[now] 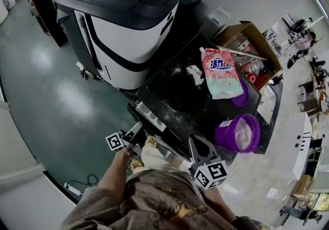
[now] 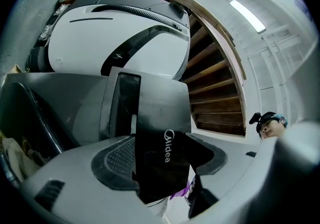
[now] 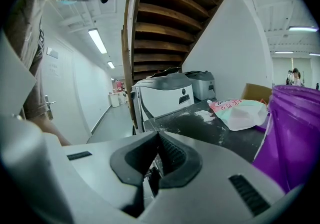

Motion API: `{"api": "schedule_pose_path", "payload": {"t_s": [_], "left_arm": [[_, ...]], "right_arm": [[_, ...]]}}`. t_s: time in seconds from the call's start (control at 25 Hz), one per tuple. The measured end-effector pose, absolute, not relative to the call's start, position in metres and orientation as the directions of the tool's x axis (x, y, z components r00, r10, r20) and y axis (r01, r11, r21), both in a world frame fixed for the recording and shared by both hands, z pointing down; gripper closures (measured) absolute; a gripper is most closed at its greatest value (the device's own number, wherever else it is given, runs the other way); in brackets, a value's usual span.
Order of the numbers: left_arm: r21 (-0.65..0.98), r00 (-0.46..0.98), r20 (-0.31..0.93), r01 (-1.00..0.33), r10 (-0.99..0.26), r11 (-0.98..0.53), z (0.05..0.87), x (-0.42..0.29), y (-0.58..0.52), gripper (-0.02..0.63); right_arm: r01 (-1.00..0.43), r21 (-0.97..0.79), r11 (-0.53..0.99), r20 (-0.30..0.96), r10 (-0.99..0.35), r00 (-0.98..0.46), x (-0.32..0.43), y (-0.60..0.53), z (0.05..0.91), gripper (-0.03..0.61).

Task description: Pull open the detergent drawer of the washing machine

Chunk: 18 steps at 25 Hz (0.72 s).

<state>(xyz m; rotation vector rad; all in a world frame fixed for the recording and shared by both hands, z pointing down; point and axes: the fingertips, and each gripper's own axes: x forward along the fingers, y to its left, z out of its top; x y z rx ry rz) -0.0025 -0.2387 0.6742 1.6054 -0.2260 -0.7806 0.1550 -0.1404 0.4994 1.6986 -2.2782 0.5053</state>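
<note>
The washing machine's black top [image 1: 175, 98] is dusted with white powder. Its detergent drawer [image 1: 150, 115] juts out from the front left corner, and the white compartments show. My left gripper [image 1: 134, 132] is shut on the drawer's black front panel [image 2: 161, 123], which carries the Midea name and sits between the grey pads [image 2: 117, 160] of my left gripper [image 2: 165, 160]. My right gripper [image 1: 201, 147] hovers at the machine's near edge. In the right gripper view the right gripper [image 3: 156, 144] is shut with its pads pressed together and nothing between them.
A pink detergent bag [image 1: 221, 74] and a purple tub [image 1: 237, 134] rest on the machine top. An open cardboard box [image 1: 252, 38] stands at the far right. A second white and black machine [image 1: 123, 23] stands behind on the green floor. Wooden stairs [image 2: 215, 92] rise beyond.
</note>
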Motion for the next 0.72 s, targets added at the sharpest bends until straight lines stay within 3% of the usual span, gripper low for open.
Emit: {"api": "schedule_pose_path", "payload": {"t_s": [0.72], "left_arm": [[0.937, 0.734, -0.349, 0.288, -0.582, -0.199, 0.675, -0.053, -0.199, 0.304]], "right_arm": [[-0.944, -0.122, 0.306, 0.406, -0.853, -0.329, 0.107, -0.125, 0.497, 0.575]]}}
